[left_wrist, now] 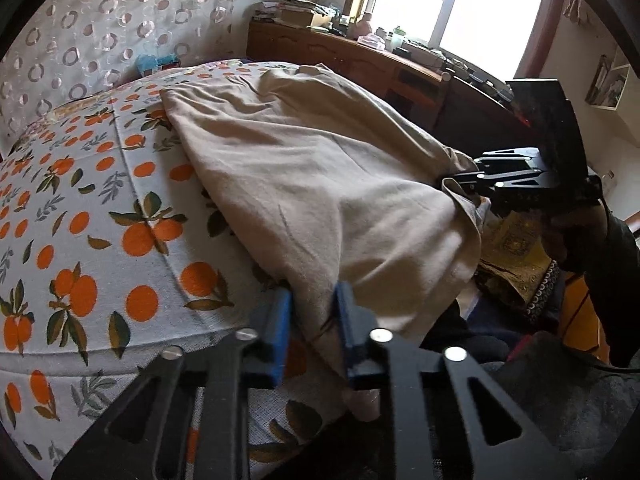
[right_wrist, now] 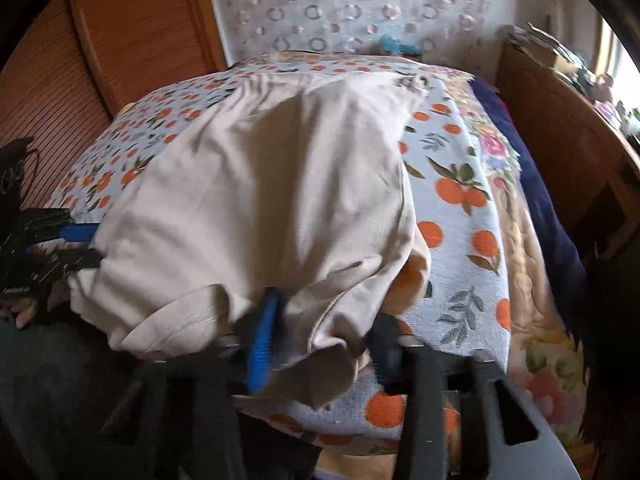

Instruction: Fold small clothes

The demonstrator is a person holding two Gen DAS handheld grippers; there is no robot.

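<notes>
A beige garment (left_wrist: pixel 300 168) (right_wrist: pixel 260 184) lies spread over a bed with an orange-fruit print sheet (left_wrist: pixel 100 240) (right_wrist: pixel 460 216). In the left wrist view, my left gripper (left_wrist: pixel 314 320) has its blue pads (left_wrist: pixel 280 320) closed on the garment's near corner. My right gripper (left_wrist: pixel 452 182) bites the garment's edge at the right of that view. In the right wrist view, the right gripper (right_wrist: pixel 320 340) holds a bunched hem and sleeve between its fingers. The left gripper (right_wrist: pixel 92 244) grips the cloth at the left edge there. The near hem is lifted slightly off the sheet.
A wooden cabinet (left_wrist: pixel 340 56) loaded with clutter stands under a bright window. A wooden door (right_wrist: pixel 132 40) is at the far left, and a dark blue blanket (right_wrist: pixel 532 184) lies along the bed's right side. Yellow patterned fabric (left_wrist: pixel 516 256) sits below the right hand.
</notes>
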